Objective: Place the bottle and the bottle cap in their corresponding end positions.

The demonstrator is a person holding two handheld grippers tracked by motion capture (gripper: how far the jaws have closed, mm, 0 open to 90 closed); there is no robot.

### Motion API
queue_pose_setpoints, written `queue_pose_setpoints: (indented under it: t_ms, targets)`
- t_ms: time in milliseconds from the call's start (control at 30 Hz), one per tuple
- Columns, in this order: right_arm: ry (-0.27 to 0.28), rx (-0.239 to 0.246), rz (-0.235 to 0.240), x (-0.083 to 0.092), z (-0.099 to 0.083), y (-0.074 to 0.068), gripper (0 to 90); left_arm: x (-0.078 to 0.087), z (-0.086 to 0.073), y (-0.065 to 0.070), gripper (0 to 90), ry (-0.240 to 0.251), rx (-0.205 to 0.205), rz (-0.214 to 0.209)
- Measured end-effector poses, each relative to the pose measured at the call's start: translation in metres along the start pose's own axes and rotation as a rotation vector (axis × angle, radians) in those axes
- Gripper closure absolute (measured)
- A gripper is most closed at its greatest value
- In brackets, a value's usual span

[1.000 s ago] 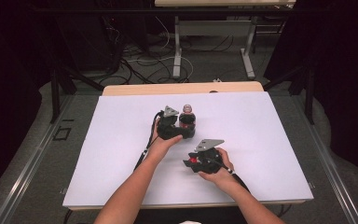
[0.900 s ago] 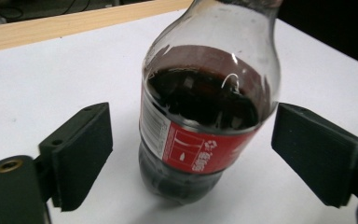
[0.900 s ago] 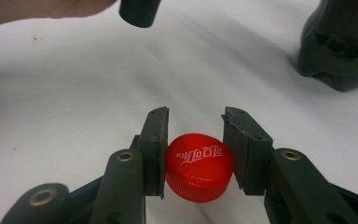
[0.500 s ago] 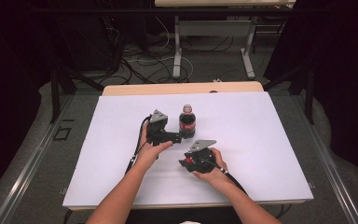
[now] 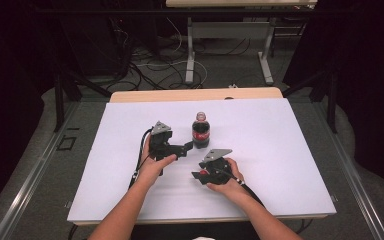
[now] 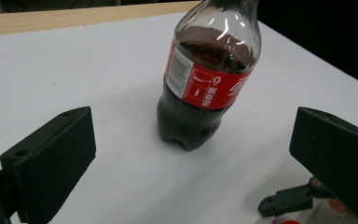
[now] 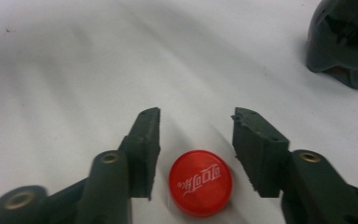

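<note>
We work on a desk (image 5: 290, 150) covered by a white sheet. The bottle (image 5: 201, 131) stands upright near the centre of the sheet, at about 12 o'clock from both hands, with its neck open and its dark drink reaching up to the shoulder. We judge the step in hand to be the end of uncapping: the bottle is released and the cap is being set down.

The left gripper (image 5: 182, 148) sits just beside the bottle, at its 8 o'clock in the high view. Its fingers (image 6: 51, 161) stand wide apart, having just been opening. In the left gripper view the bottle stands ahead of them and clear of both pads, so nothing is gripped.

The right gripper (image 5: 200, 173) lies at 5 o'clock from the left one and at 6 o'clock from the bottle. Its fingers (image 7: 144, 147) have just been opening and are now parted. The red cap (image 7: 200, 182) lies flat on the sheet between them, logo up, with a gap showing on each side.

As the next move, we judge that both grippers should back straight away, the right one lifting clear without nudging the cap and the left one without tipping the open bottle.
</note>
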State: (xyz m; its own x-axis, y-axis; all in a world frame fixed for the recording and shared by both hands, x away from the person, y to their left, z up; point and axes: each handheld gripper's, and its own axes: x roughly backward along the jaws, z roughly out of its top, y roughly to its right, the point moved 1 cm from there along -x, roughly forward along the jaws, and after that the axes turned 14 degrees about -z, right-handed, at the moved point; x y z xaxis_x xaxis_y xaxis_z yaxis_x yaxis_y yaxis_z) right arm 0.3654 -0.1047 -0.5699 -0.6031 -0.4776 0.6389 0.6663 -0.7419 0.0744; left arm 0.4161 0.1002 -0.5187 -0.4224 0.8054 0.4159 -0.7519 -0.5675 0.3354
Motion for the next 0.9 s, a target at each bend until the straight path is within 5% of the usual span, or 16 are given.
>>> queue_pose_setpoints:
  t_ms: [100,300,533,900]
  targets:
    - [0.019,-0.011,-0.005,0.002,0.002,0.002,40.4,0.004,-0.002,0.001,0.4,-0.011,-0.004,0.032]
    - [0.062,-0.018,-0.035,0.019,0.012,0.01,32.9,0.016,-0.002,0.001,0.4,-0.005,-0.018,0.031]
    - [0.056,-0.068,-0.075,0.042,0.015,0.029,22.1,0.032,-0.006,0.001,0.4,-0.003,-0.021,0.055]
    - [0.067,-0.173,-0.25,0.066,-0.005,0.071,10.8,0.058,-0.022,-0.017,0.4,-0.007,0.048,0.121]
